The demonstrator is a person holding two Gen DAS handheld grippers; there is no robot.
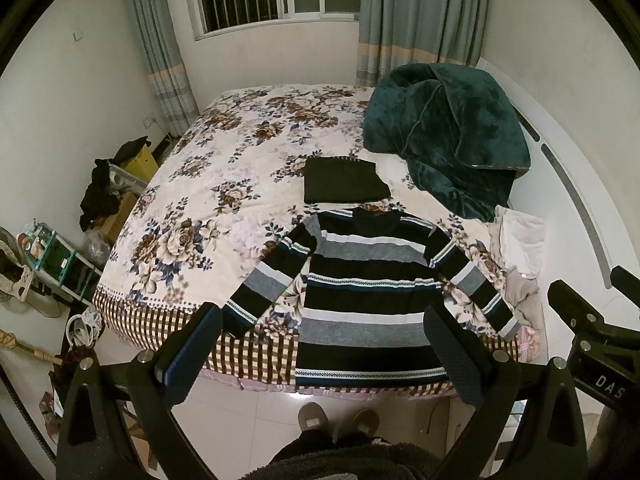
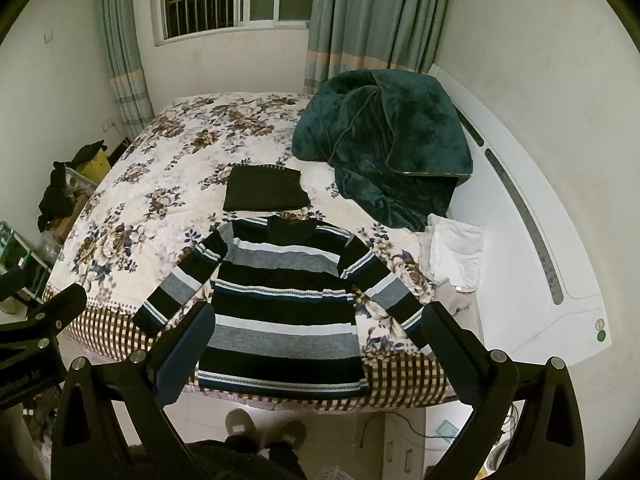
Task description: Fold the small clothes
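The striped sweater [image 1: 360, 288] lies flat on the bed [image 1: 208, 168], near the front edge, sleeves spread out. A folded dark garment [image 1: 344, 180] sits just behind it. The left hand-held gripper [image 1: 324, 352] and the right hand-held gripper [image 2: 320, 344] both hang above the bed edge, spread wide, holding nothing. A good first fold, I think: pinch one sleeve by its cuff, lift gently, and lay it straight across the chest so nothing bunches up.

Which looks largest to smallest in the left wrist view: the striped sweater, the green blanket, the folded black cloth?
1. Striped sweater, though it lies nearest the camera, which enlarges it.
2. Green blanket, farther away, so its true rank against the sweater is unsure.
3. Folded black cloth, clearly smallest.
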